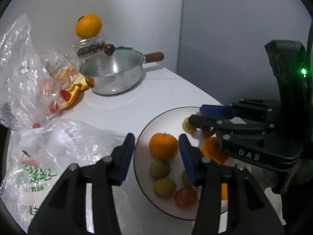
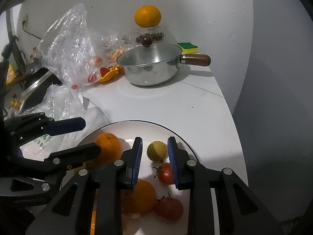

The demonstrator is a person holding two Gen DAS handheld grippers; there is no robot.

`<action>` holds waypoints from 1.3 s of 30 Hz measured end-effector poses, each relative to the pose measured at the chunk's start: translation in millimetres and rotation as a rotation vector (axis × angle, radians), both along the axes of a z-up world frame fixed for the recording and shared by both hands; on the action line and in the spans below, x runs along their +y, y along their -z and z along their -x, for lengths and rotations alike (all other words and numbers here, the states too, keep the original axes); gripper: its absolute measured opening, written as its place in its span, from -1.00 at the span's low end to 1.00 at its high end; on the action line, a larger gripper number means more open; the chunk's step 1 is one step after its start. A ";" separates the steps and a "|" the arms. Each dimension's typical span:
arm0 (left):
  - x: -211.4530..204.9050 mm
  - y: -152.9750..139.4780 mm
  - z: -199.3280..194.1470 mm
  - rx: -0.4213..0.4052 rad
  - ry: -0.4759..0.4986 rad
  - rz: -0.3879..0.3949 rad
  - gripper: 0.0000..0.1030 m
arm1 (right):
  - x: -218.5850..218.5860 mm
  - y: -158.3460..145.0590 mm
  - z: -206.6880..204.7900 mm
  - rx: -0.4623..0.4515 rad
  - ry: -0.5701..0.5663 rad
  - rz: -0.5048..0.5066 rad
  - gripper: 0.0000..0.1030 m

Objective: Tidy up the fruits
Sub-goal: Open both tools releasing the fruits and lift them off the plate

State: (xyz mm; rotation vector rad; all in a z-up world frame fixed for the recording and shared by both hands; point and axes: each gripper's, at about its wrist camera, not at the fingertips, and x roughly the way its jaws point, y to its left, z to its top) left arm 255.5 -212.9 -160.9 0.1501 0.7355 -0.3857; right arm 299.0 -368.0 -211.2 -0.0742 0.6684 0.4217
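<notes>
Left view, nearest: my left gripper [image 1: 156, 145] spread wide, holding nothing, above the plate [image 1: 144, 192] rim beside a mandarin [image 1: 164, 146].
Left view, surface: white counter [image 1: 156, 90]; plastic bags [image 1: 39, 156] left; steel pot [image 1: 113, 74] near grey wall.
Right view, nearest: my right gripper [image 2: 155, 146] parted either side of a lime [image 2: 156, 150], unclear if touching.
Right view, room: orange [image 2: 147, 16] atop a jar; sponge [image 2: 188, 46] in corner.
</notes>
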 end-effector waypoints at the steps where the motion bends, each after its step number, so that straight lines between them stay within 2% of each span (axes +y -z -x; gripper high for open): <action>1: 1.8 -2.7 3.0 -0.008 -0.003 0.004 -0.06 | 1.0 -2.0 2.7 -0.006 0.000 0.000 -0.45; 5: 8.6 -10.4 13.3 -0.030 -0.009 0.009 0.04 | 5.3 -7.3 11.3 -0.023 -0.005 0.006 -0.45; 13: 27.1 -25.4 39.6 -0.074 -0.043 0.022 0.07 | 20.3 -19.1 37.8 -0.058 -0.019 0.015 -0.45; 15: 32.8 -28.7 46.6 -0.086 -0.051 0.025 0.29 | 24.0 -21.5 44.6 -0.066 -0.021 0.017 -0.45; 16: 36.2 -30.3 50.7 -0.094 -0.056 0.030 0.30 | 26.3 -22.9 49.2 -0.070 -0.023 0.019 -0.44; 18: 42.7 -33.5 58.3 -0.103 -0.061 0.035 0.30 | 30.2 -24.6 54.4 -0.076 -0.024 0.023 -0.39; 20: 49.0 -36.3 65.8 -0.110 -0.068 0.039 0.30 | 34.5 -26.5 60.4 -0.081 -0.028 0.023 -0.19; 31: 83.4 -54.1 106.4 -0.167 -0.129 0.057 0.32 | 57.4 -40.7 95.5 -0.129 -0.049 0.032 -0.19; 35: 95.7 -59.9 119.8 -0.182 -0.156 0.075 0.55 | 65.6 -46.3 106.4 -0.148 -0.058 0.035 -0.19; 39: 108.8 -66.9 135.1 -0.206 -0.181 0.084 0.56 | 76.6 -51.5 117.3 -0.166 -0.070 0.040 -0.19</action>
